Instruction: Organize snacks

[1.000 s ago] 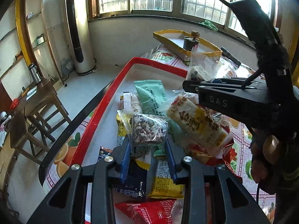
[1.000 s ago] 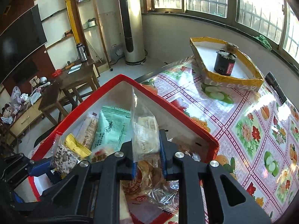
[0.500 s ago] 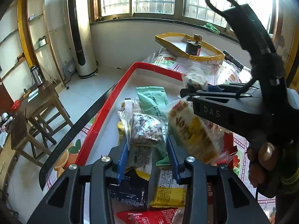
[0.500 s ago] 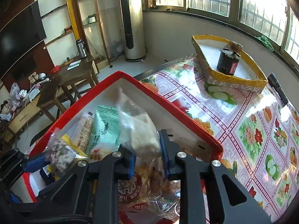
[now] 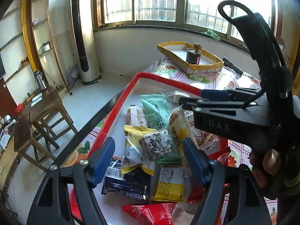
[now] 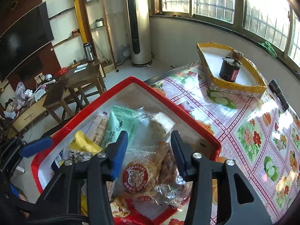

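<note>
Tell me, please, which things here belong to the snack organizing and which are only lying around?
Belong to the job:
- red tray holding the snacks
- clear seed-bar packet
- green packet
- dorayaki packet
- left gripper and right gripper, both with fingers open

Just lying about:
- yellow-edged box with a dark jar
- black flashlight
- wooden side table

Around the table: a sunlit room
A yellow-rimmed box (image 6: 234,86) holds a dark canister (image 6: 230,70); a black flashlight (image 6: 279,94) lies just beside it on the floral tablecloth (image 6: 258,136). A tower fan (image 5: 82,43) stands by the windows.
</note>
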Demonstrator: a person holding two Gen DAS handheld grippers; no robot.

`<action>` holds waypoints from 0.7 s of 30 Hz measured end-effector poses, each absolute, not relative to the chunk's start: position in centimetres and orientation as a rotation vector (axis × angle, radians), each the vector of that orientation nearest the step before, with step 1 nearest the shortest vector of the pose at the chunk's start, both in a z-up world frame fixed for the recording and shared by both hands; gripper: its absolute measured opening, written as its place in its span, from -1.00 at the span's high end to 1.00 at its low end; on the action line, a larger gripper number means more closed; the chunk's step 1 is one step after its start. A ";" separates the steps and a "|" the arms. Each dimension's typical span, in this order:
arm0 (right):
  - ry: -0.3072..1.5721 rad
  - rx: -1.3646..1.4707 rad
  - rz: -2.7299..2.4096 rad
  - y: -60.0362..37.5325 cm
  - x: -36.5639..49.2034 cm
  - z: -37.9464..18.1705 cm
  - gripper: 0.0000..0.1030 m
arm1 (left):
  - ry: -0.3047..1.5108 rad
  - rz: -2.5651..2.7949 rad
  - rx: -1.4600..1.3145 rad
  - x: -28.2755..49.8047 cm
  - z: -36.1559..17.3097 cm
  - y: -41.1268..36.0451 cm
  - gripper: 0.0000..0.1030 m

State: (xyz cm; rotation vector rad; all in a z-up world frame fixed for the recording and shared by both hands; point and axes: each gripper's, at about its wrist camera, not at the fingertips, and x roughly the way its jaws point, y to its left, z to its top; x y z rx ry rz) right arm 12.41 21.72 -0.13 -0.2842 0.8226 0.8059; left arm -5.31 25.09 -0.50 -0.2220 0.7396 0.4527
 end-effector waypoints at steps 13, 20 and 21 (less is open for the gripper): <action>0.745 -0.275 0.897 17.3 8.9 1.8 -0.35 | 0.673 0.500 -0.178 -8.3 1.0 23.4 -0.56; 0.743 -0.235 0.976 14.1 6.8 1.9 -0.50 | 0.663 0.507 -0.148 -10.1 1.2 22.3 -0.56; 0.746 -0.241 0.988 13.8 6.4 1.9 -0.51 | 0.660 0.508 -0.146 -10.4 1.2 22.2 -0.56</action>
